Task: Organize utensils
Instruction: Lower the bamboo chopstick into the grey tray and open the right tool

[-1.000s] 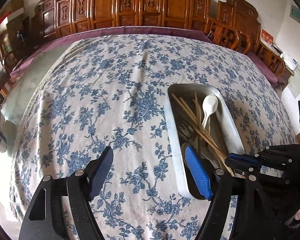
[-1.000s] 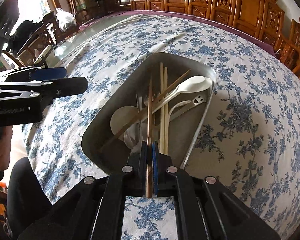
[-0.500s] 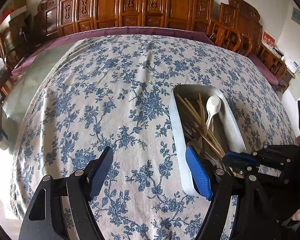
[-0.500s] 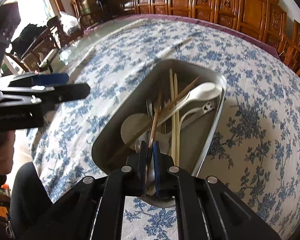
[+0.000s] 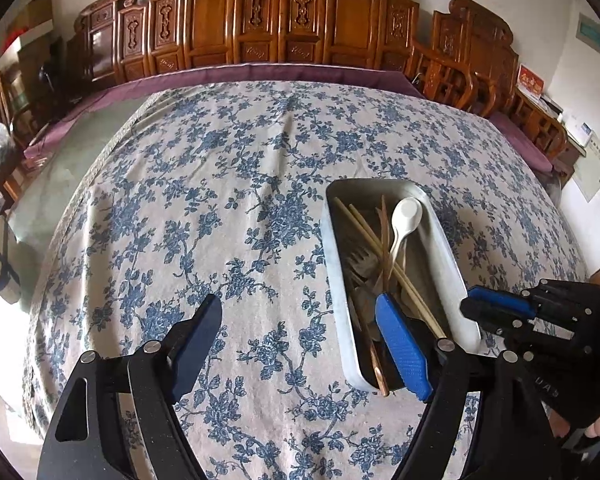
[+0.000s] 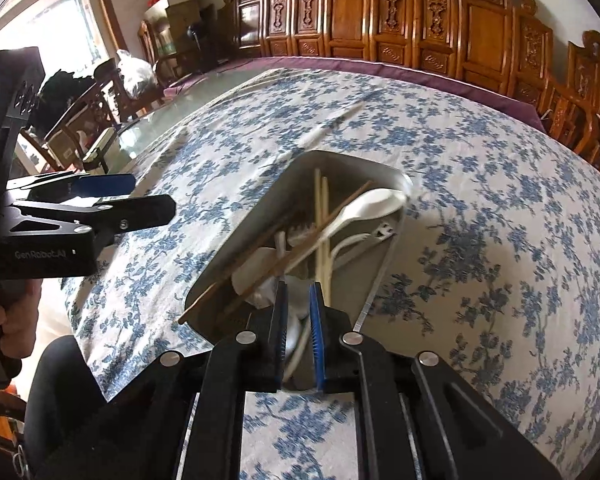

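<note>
Tablecloth (image 5: pixel 204 216): off-white ground, printed all over with blue floral sprigs. Along its far edge, a plain purple under-cloth (image 5: pixel 284 74) shows as a band; at the far left corner, bare grey-green tabletop (image 5: pixel 56 184).

Tray (image 5: pixel 448 248): dull silver-grey metal, unpatterned. In it: one white spoon (image 5: pixel 404 220); pale tan chopsticks (image 6: pixel 323 216); one darker reddish-brown chopstick (image 5: pixel 380 372).

Left gripper (image 5: pixel 300 344): black body, blue pads. Right gripper (image 6: pixel 299 332): black body, blue ribbed pads.

Chairs (image 6: pixel 400 20) beyond the far edge: glossy reddish-brown carved wood. Wall (image 5: pixel 564 64): cream white.
</note>
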`<state>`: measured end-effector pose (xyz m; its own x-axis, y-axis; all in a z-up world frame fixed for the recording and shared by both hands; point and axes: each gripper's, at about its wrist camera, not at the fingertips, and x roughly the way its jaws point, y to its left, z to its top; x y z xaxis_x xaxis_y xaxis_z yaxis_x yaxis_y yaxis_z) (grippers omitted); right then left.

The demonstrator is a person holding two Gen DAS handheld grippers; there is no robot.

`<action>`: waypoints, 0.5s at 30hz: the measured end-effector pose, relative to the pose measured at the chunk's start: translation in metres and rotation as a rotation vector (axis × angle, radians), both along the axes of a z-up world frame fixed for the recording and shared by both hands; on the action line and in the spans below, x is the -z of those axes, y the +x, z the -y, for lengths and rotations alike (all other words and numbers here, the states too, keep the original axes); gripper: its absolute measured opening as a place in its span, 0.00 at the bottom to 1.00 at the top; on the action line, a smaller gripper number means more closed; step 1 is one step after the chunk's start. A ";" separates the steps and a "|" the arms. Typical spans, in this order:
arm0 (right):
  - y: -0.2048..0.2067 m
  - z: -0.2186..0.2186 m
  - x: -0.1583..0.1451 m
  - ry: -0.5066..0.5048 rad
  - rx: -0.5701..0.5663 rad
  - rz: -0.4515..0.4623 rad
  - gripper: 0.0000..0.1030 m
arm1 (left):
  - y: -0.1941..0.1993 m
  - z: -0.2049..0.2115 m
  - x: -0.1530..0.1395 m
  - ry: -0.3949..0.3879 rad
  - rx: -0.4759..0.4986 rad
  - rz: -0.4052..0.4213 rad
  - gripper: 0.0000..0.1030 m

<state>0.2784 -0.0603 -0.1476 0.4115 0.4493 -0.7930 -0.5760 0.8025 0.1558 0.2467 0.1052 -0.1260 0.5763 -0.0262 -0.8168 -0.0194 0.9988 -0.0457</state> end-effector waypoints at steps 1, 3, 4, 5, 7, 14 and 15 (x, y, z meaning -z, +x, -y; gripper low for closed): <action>-0.001 0.004 -0.001 0.003 0.004 0.001 0.12 | 0.000 0.002 -0.001 0.002 0.001 0.002 0.74; -0.004 0.011 -0.003 0.006 0.013 0.009 0.12 | -0.001 0.006 -0.002 -0.001 0.004 0.006 0.74; -0.005 0.014 -0.004 0.007 0.014 0.012 0.12 | -0.001 0.007 -0.003 -0.002 0.005 0.008 0.74; -0.006 0.017 -0.006 0.008 0.016 0.016 0.12 | -0.002 0.009 -0.004 -0.002 0.006 0.009 0.74; -0.011 0.023 -0.009 0.010 0.020 0.028 0.12 | -0.004 0.013 -0.006 -0.001 0.010 0.014 0.74; -0.027 0.054 -0.024 0.041 0.098 0.071 0.32 | -0.015 0.031 -0.020 0.031 0.022 0.058 0.86; -0.030 0.061 -0.028 0.044 0.118 0.084 0.38 | -0.018 0.035 -0.023 0.033 0.021 0.069 0.87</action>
